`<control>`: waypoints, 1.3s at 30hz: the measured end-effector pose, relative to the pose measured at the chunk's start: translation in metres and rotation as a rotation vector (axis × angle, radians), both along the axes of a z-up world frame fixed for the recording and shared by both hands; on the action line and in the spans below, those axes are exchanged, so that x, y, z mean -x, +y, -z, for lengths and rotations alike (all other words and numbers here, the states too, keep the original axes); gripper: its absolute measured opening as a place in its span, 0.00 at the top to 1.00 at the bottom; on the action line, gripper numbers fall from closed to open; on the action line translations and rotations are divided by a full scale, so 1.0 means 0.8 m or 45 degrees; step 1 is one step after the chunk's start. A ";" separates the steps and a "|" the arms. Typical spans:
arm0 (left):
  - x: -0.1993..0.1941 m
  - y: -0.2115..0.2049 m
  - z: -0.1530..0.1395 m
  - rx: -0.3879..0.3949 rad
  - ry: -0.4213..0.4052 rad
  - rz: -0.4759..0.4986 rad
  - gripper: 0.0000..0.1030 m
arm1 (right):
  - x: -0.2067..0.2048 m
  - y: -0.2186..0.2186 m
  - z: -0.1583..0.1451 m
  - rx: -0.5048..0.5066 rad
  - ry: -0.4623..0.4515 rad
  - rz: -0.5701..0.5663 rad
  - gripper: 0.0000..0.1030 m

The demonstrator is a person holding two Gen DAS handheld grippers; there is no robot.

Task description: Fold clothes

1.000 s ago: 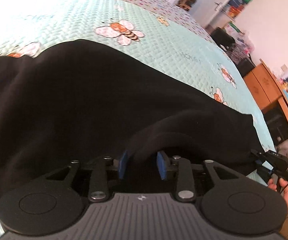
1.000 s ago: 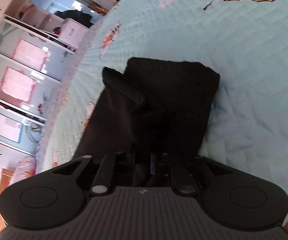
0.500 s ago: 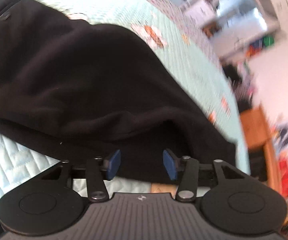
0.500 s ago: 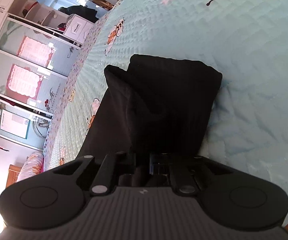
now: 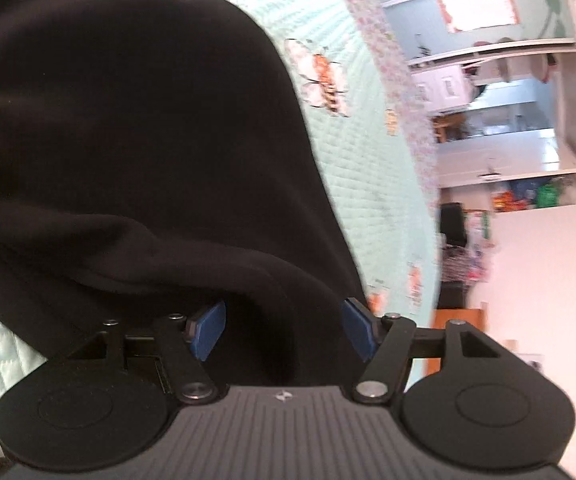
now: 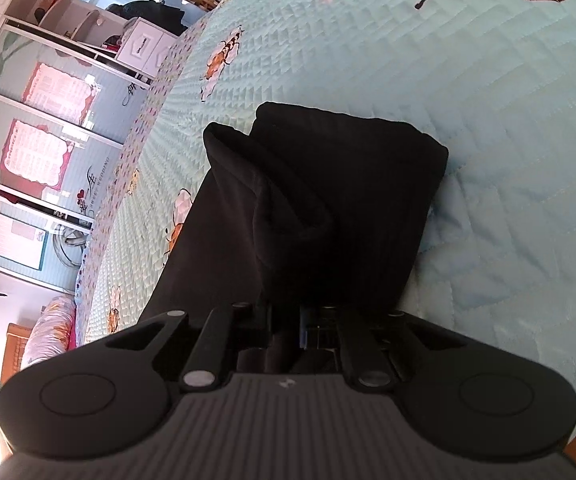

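Note:
A black garment lies on a mint quilted bedspread printed with bees. My left gripper is at the garment's near edge. Its blue pads stand wide apart and its jaws are opening, with a loose fold of the black cloth lying between them. In the right wrist view the garment shows as a narrow folded strip running away over the bedspread. My right gripper is shut on the near end of that strip, which hides most of its pads.
Beyond the bed's far edge stand white shelves and cupboards and a wooden piece of furniture. The right wrist view shows wardrobe doors with red posters, a white drawer box and a pink floral bundle.
The left gripper has rolled, so its view of the bed is tilted, and its pads have spread apart. The right gripper has closed tighter on the cloth and stayed in place.

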State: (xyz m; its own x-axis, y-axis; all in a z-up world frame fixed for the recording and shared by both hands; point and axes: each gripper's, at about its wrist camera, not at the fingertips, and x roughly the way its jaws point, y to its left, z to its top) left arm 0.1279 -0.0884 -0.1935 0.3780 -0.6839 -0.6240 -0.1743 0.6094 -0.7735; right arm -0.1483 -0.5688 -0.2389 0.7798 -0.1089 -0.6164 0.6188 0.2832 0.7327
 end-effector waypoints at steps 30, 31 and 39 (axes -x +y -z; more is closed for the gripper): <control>0.015 -0.051 0.002 -0.482 -0.127 0.344 0.72 | 0.065 -0.057 0.026 -0.073 -0.098 0.092 0.95; 0.015 -0.048 0.002 -0.472 -0.121 0.348 0.72 | 0.068 -0.058 0.029 -0.103 -0.113 0.099 0.95; 0.026 -0.030 0.010 -0.390 -0.084 0.293 0.72 | 0.074 -0.065 0.029 -0.310 -0.131 0.182 0.93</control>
